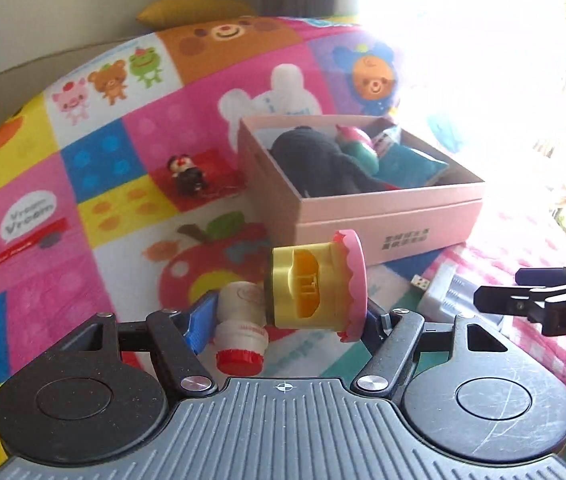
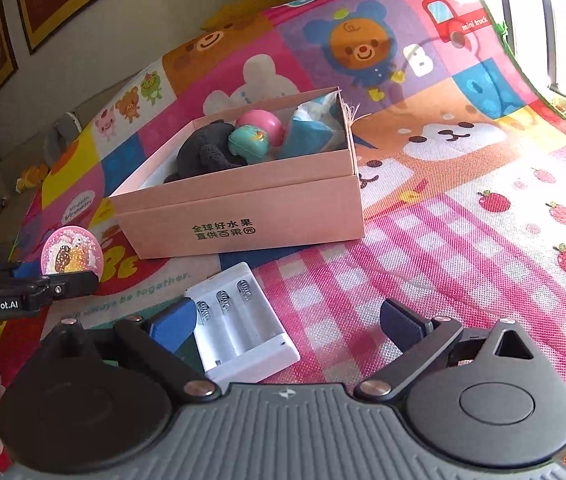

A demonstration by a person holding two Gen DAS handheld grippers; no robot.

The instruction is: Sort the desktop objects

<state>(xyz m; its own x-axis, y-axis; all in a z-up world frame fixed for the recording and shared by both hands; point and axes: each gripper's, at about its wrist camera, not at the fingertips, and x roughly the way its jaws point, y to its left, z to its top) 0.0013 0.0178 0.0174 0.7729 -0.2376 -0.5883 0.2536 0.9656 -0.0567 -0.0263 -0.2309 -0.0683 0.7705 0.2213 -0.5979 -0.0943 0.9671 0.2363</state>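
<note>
My left gripper (image 1: 289, 314) is shut on a snow-globe toy (image 1: 315, 284) with a yellow base and a pink scalloped rim, held sideways above the mat. A small white bottle with a red cap (image 1: 243, 328) appears wedged between the left pad and the toy's base. The right wrist view shows the globe's pink dome (image 2: 71, 250) at the left gripper's tip. My right gripper (image 2: 287, 320) stands open over a white battery charger (image 2: 243, 332) that lies on the mat, close to its left finger; neither pad presses on it. The pink cardboard box (image 2: 243, 208) stands just behind.
The box (image 1: 363, 216) holds a dark knitted item (image 1: 315, 164), a pink and teal toy (image 2: 257, 134) and a teal packet (image 2: 311, 132). A small dark figurine (image 1: 187, 174) stands left of it on the cartoon mat (image 1: 83, 168). Window glare whites out the far right.
</note>
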